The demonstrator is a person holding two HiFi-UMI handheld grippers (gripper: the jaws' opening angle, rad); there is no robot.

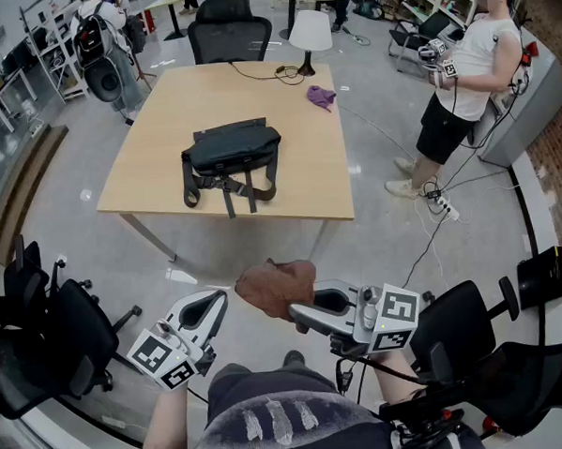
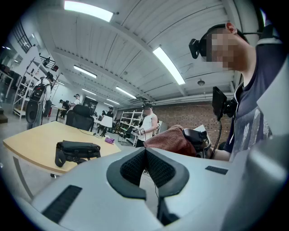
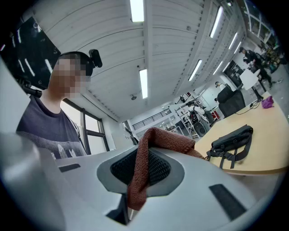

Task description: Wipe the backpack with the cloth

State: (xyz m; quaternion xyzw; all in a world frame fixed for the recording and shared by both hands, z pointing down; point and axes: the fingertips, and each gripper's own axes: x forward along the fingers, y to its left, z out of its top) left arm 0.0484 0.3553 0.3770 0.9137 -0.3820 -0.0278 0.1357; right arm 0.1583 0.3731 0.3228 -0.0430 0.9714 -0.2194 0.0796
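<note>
Brown cloth (image 1: 277, 287) pinched in right hand-held gripper (image 1: 299, 313), left hand-held gripper (image 1: 217, 300) pressed together, black backpack (image 1: 230, 151) on table (image 1: 162, 112)

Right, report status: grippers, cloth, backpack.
Left gripper shut, empty. Right gripper shut on cloth, short of table. Backpack lying on table, untouched. Only floor between.

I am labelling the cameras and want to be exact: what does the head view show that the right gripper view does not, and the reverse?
Only the head view shows the left gripper and the grey floor around the table. Only the right gripper view shows the ceiling lights and the jaws closed on a fold of the brown cloth. Both show the black backpack lying on the table, apart from the cloth, and the cloth held by the right gripper.
</note>
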